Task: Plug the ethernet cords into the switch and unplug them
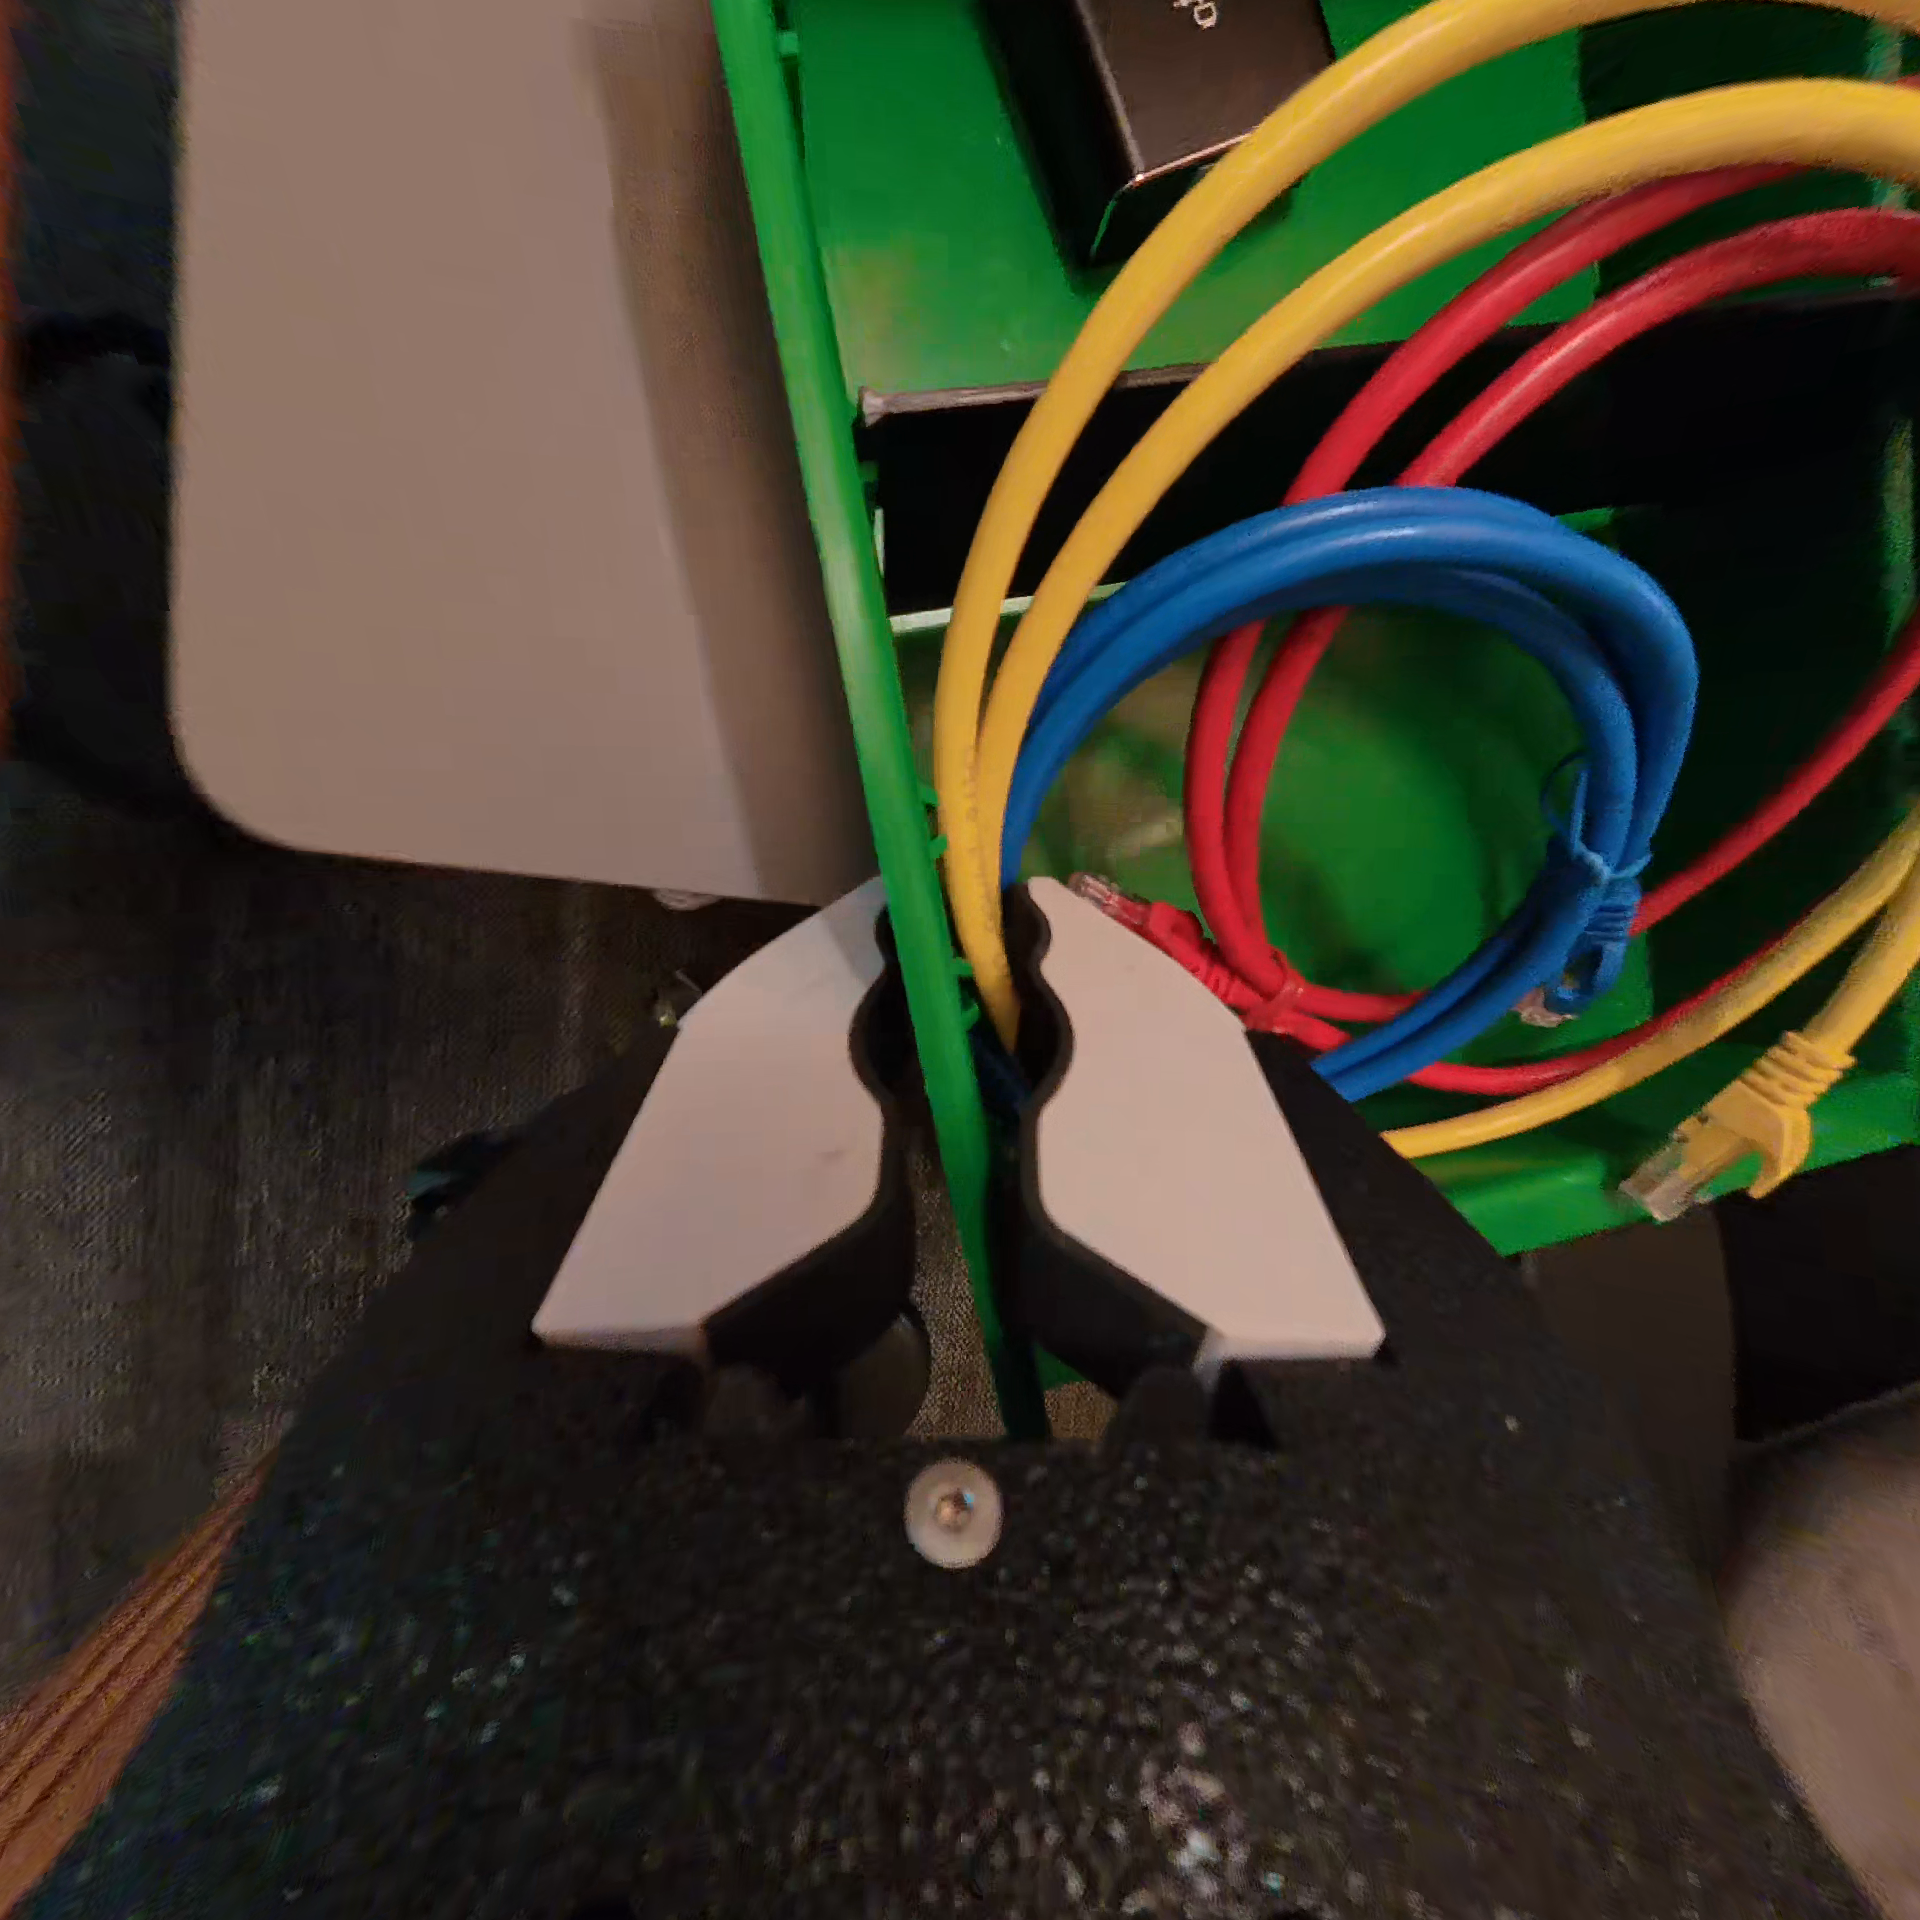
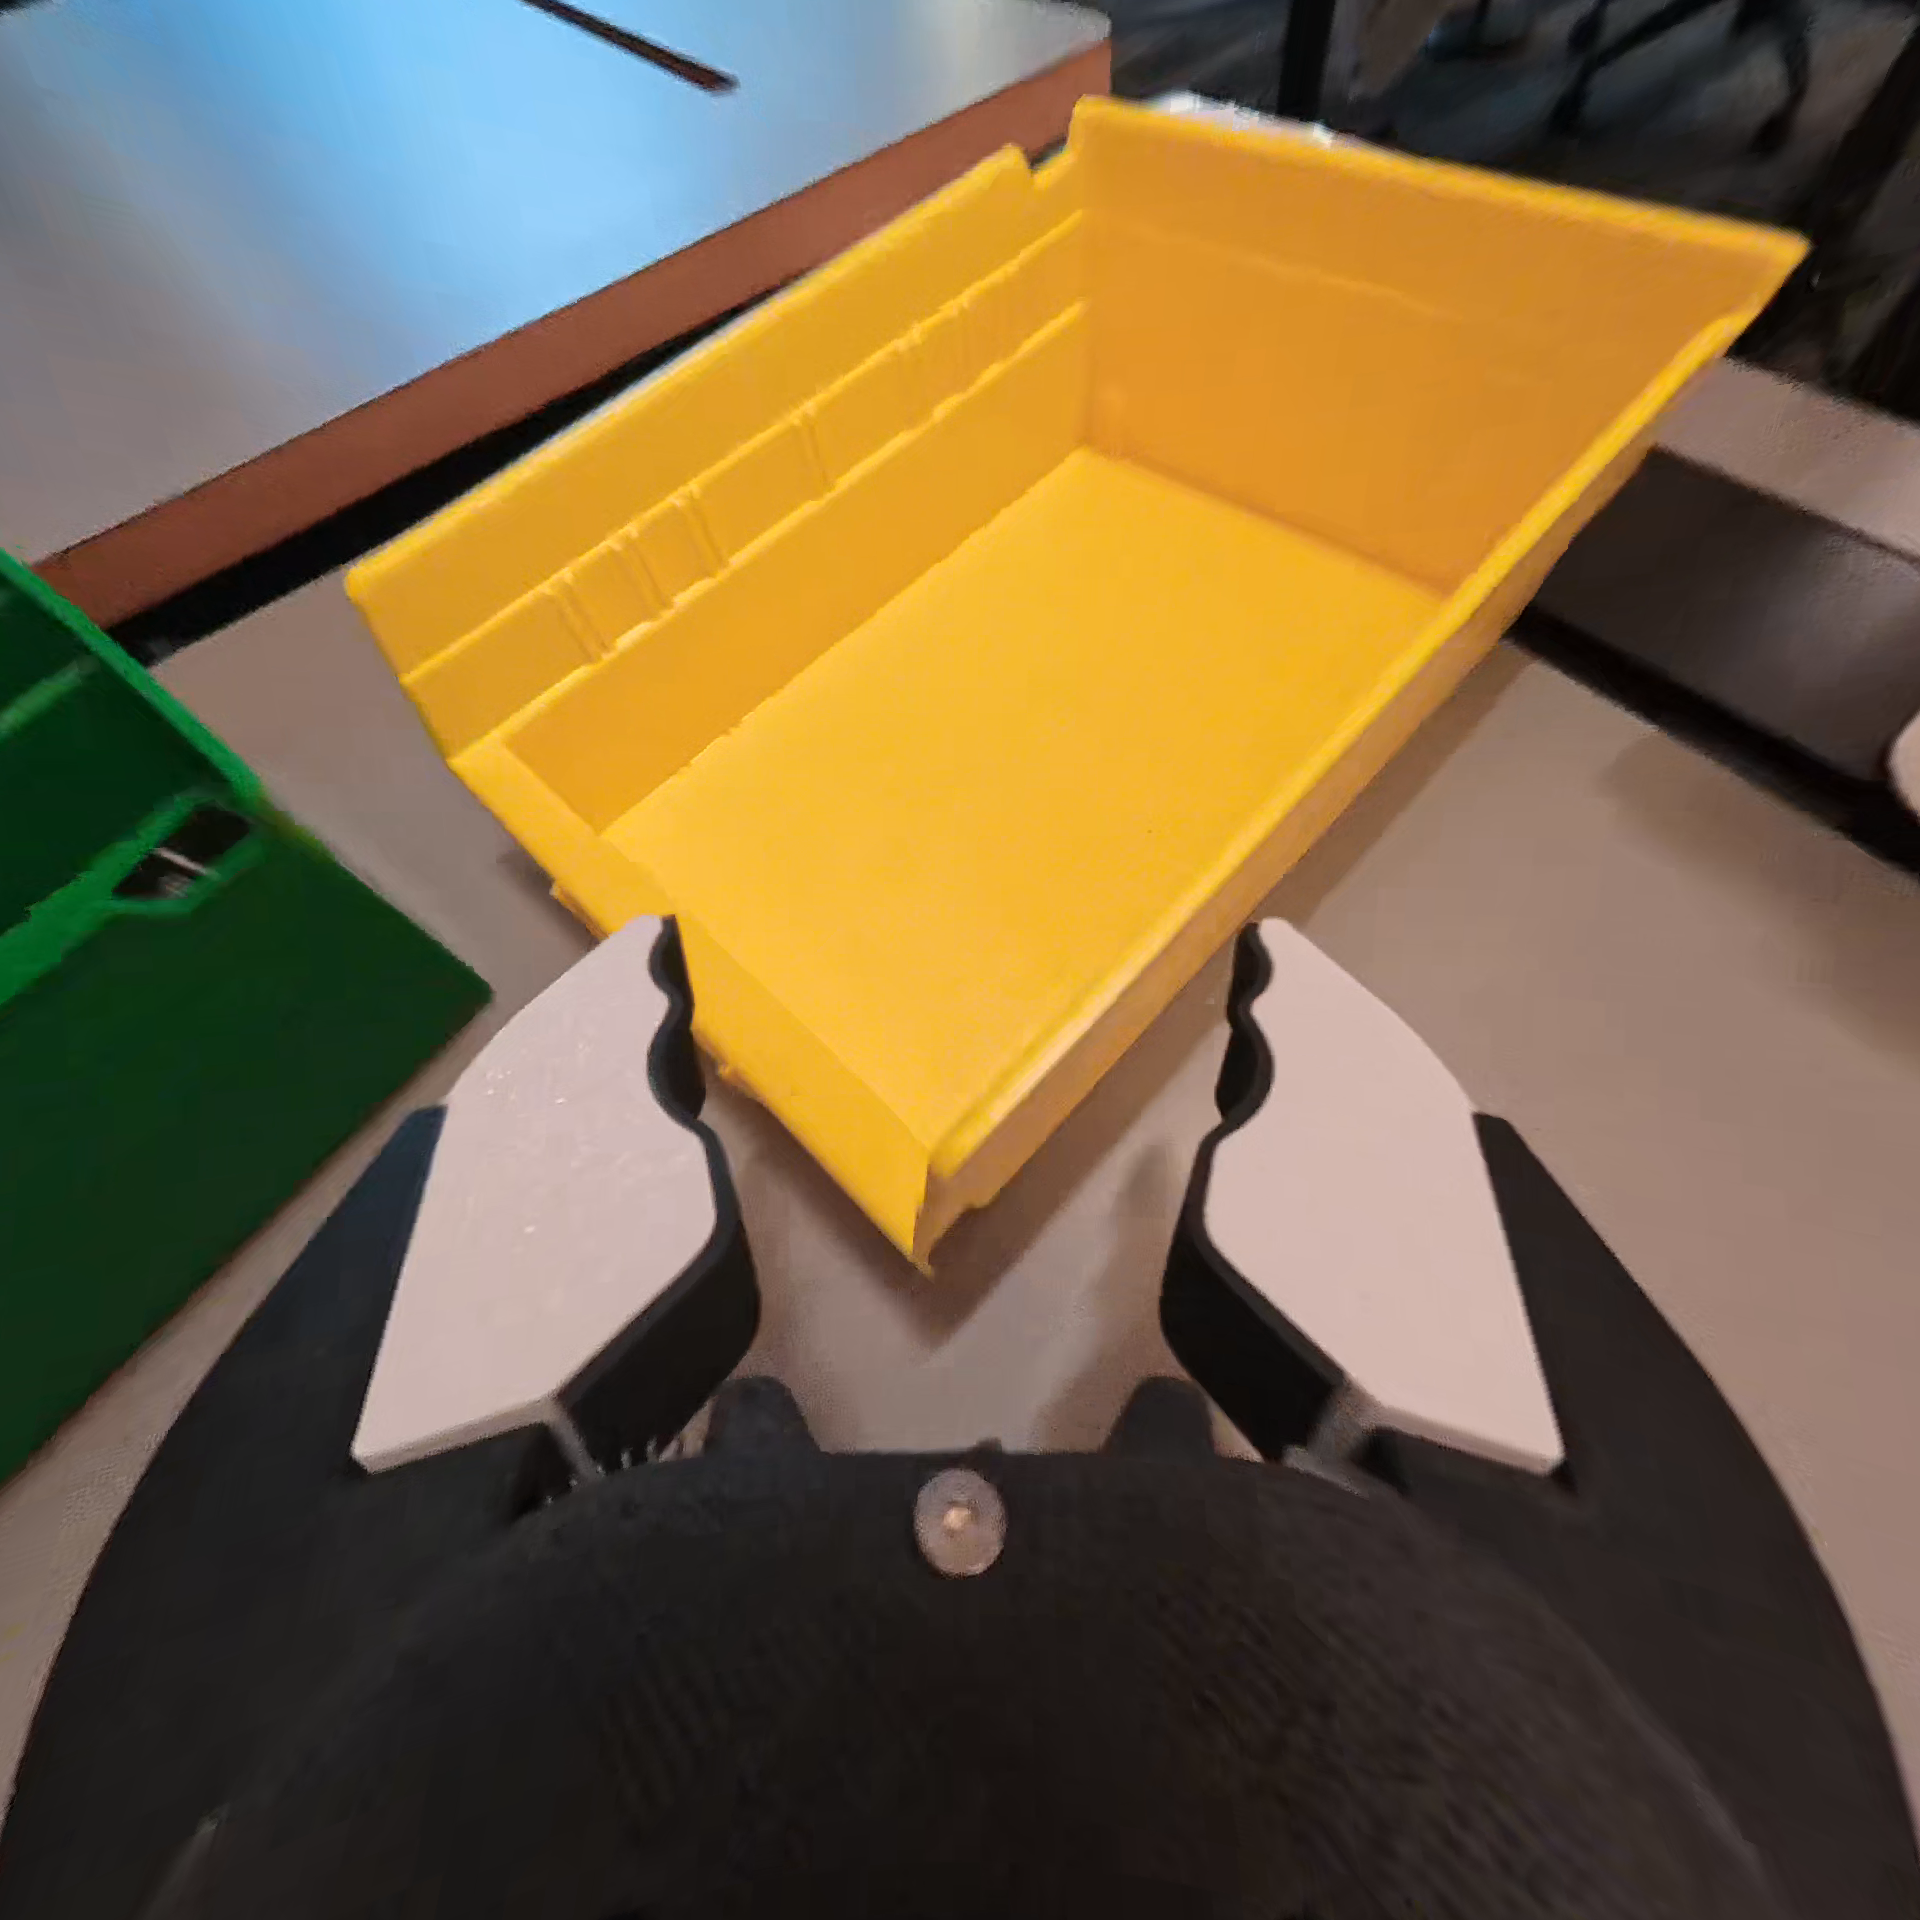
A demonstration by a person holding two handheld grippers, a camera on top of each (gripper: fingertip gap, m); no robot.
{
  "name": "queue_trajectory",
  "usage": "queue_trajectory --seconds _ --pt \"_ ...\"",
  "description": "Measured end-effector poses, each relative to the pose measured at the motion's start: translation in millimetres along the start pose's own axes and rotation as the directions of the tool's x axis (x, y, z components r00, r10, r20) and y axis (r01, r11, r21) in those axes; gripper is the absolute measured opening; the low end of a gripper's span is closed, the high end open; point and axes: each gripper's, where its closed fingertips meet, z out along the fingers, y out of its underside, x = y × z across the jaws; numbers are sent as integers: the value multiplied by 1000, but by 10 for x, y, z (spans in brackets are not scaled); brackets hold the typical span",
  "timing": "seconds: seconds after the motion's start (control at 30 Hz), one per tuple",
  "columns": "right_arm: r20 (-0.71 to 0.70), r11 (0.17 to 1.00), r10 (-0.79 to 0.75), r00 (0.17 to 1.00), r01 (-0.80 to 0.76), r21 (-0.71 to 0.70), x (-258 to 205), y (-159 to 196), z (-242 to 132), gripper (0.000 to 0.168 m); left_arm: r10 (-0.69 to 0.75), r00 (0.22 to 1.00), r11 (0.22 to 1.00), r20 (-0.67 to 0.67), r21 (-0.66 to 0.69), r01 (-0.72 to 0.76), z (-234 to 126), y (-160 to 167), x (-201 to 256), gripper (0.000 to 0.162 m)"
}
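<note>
A green bin (image 1: 914, 260) holds a black switch (image 1: 1174, 104) at its far end and loose coils of yellow cord (image 1: 1143, 343), red cord (image 1: 1455, 343) and blue cord (image 1: 1351, 530). None of the plug ends that show is in the switch: the yellow plug (image 1: 1714, 1143), red plug (image 1: 1122, 904) and blue plug (image 1: 1558, 997) lie in the bin. My left gripper (image 1: 956, 914) is shut on the bin's left wall, with a yellow cord strand also between the jaws. My right gripper (image 2: 956, 956) is open and empty, over the near corner of an empty yellow bin (image 2: 1299, 343).
The green bin also shows at the left of the right wrist view (image 2: 208, 1039). Both bins sit on a grey table (image 2: 1558, 1039). A second table with a brown edge (image 2: 520, 343) stands behind. Dark carpet (image 1: 208, 1143) lies beyond the grey tabletop's corner (image 1: 416, 416).
</note>
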Motion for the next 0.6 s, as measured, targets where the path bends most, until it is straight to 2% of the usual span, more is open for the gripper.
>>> queue_trajectory --seconds 0.03,0.13,0.2,0.27,0.4,0.43,0.6 --pt "-17 1000 7 1000 -7 -29 21 46 92 96 -19 1000 1000 23 6 18 -14 -1 -72 16" --pt "-103 992 -81 991 70 -102 180 174 249 70 -45 997 999 57 12 45 -37 -4 -197 17" --pt "-81 991 -88 993 79 -112 215 203 287 69 -47 998 999 52 10 46 -37 -9 -215 17" --pt "-106 987 -89 990 73 -141 333 210 232 52 -42 997 999 57 6 42 -34 -18 -228 17" --pt "-195 975 -128 972 87 -203 752 302 -57 13 -44 997 999 60 2 44 -22 -49 -249 17" --pt "-197 972 -147 969 105 -210 833 342 -161 8 -44 997 999 59 1 44 -20 -56 -252 17" --pt "-67 969 -124 990 106 -223 895 644 -801 6 -49 998 999 43 1 49 9 -118 -262 16"
